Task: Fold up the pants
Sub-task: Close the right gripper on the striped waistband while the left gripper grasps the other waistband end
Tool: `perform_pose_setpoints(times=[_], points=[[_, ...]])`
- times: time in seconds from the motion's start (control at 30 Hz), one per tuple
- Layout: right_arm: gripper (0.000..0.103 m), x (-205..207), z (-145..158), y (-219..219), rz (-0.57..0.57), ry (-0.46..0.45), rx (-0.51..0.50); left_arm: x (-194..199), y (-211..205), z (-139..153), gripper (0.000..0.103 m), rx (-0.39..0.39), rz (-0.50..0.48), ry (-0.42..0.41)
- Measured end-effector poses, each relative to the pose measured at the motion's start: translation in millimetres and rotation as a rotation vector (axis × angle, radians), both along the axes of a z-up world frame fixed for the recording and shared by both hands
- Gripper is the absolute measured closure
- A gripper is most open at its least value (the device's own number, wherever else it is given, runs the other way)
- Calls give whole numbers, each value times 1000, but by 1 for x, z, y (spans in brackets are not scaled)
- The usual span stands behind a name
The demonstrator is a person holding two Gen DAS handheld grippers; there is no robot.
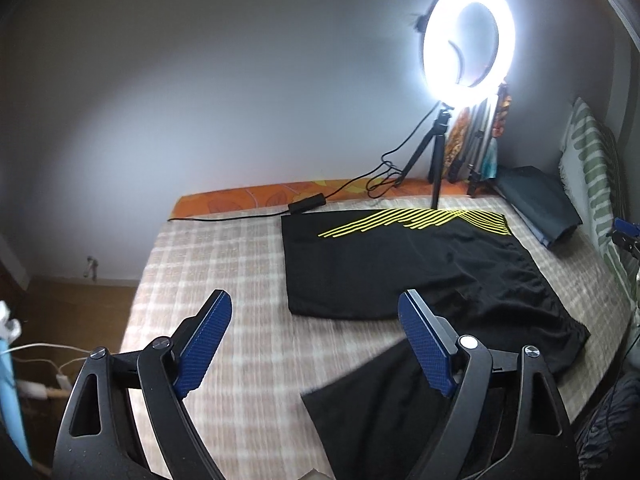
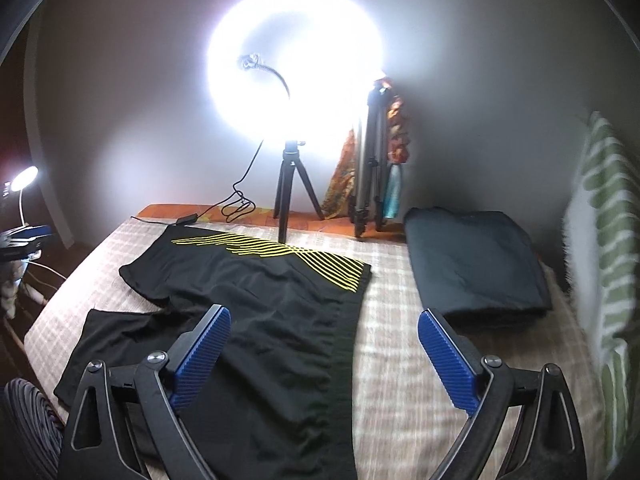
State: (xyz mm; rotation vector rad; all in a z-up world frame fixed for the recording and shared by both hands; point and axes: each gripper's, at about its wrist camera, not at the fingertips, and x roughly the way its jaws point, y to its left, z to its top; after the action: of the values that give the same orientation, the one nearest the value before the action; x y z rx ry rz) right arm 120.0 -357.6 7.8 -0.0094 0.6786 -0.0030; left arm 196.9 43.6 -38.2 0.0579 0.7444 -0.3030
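The black pants (image 2: 256, 300), marked with yellow stripes near the far edge, lie spread flat on the bed (image 2: 400, 380), which carries a checked cover. The left gripper (image 1: 316, 312) is held above the bed, jaws wide apart and empty, one leg of the pants beneath its right finger. The right gripper (image 2: 324, 324) is likewise held above the waistband area, jaws wide apart, holding nothing. A lit ring light (image 1: 468, 40) stands on a tripod at the far edge. A folded dark garment (image 2: 476, 268) lies beside the pants, apart from them.
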Motion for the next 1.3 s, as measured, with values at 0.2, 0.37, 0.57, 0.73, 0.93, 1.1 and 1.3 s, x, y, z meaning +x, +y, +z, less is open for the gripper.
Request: perform_pose_setpoints(times=[0.2, 0.37, 0.57, 0.73, 0.93, 1.1, 1.3], points=[[15, 70, -24, -6, 101, 80, -25, 75, 4, -30, 24, -32, 11, 96], [22, 134, -58, -13, 183, 192, -20, 131, -9, -59, 24, 5, -20, 149], [28, 197, -103, -37, 195, 285, 47, 193, -21, -92, 24, 7, -23, 195], [29, 239, -133, -55, 183, 338, 69, 236, -27, -120, 24, 37, 3, 217], [30, 274, -158, -58, 213, 373, 53, 263, -28, -138, 24, 57, 33, 240], [29, 293, -172, -66, 227, 386, 59, 266, -35, -152, 26, 99, 10, 261], [26, 299, -187, -69, 235, 435, 67, 261, -39, -151, 62, 66, -10, 222]])
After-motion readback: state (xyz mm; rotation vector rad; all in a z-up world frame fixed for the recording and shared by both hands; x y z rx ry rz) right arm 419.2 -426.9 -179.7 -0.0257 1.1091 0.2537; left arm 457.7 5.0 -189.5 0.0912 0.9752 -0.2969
